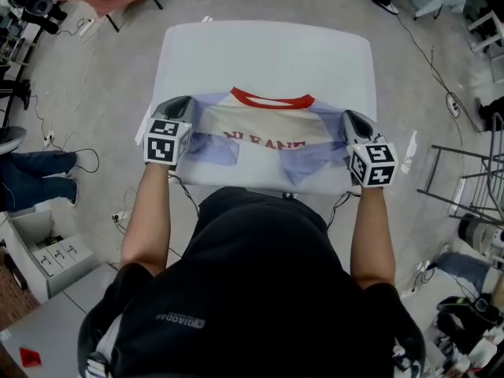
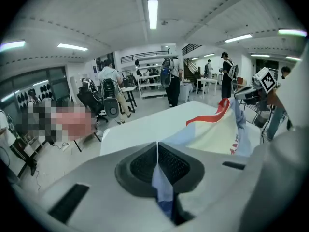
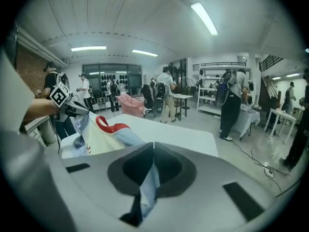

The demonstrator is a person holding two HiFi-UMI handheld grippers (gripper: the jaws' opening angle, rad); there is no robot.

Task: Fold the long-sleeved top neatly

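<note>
Over the white table [image 1: 268, 53], the top [image 1: 264, 124] is hanging crosswise between left gripper [image 1: 185, 105] and right gripper [image 1: 350, 119], both clamping its blue sides.

Left tongs [image 1: 186, 102] clamped, right tongs [image 1: 347, 116] clamped, left forearm [image 1: 150, 211], right forearm [image 1: 372, 235] outstretched

Cream top [image 1: 268, 132], red collar, blue sleeves, held up by shoulders over table.

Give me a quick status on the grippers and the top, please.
Left gripper shut on top, blue fabric. Right gripper shut on it too. Top stretched between them over white table, red collar far side. Nothing in the way.
</note>
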